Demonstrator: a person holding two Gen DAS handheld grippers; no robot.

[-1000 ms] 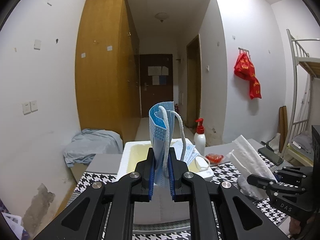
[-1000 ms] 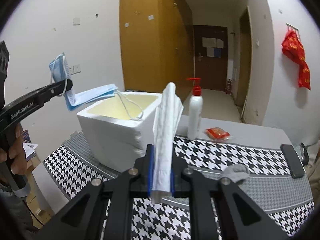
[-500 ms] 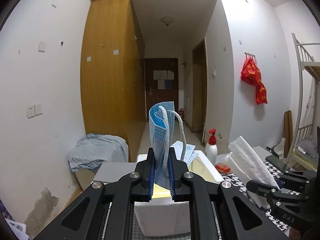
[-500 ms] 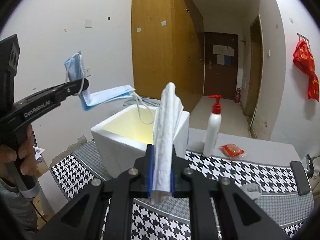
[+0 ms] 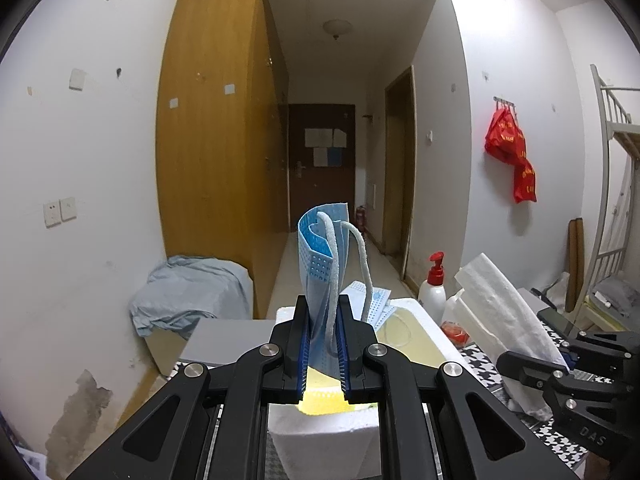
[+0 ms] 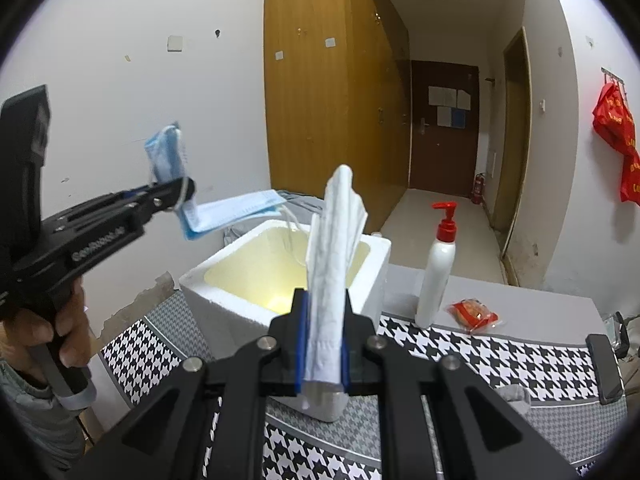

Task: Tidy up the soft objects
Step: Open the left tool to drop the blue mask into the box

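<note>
A crumpled blue disposable face mask (image 5: 320,276) with white ear loops is clamped between the fingers of the left gripper (image 5: 323,354), held in the air over the near left corner of an open white foam box (image 6: 224,292) with a yellowish inside. The right gripper (image 6: 324,344) has its fingers closed on a folded white paper tissue (image 6: 334,248), standing upright just in front of the box. The box sits on a table (image 6: 500,354) covered with a black-and-white houndstooth cloth, beside a white pump bottle (image 6: 438,268) with a red top and a small red packet (image 6: 472,314).
</note>
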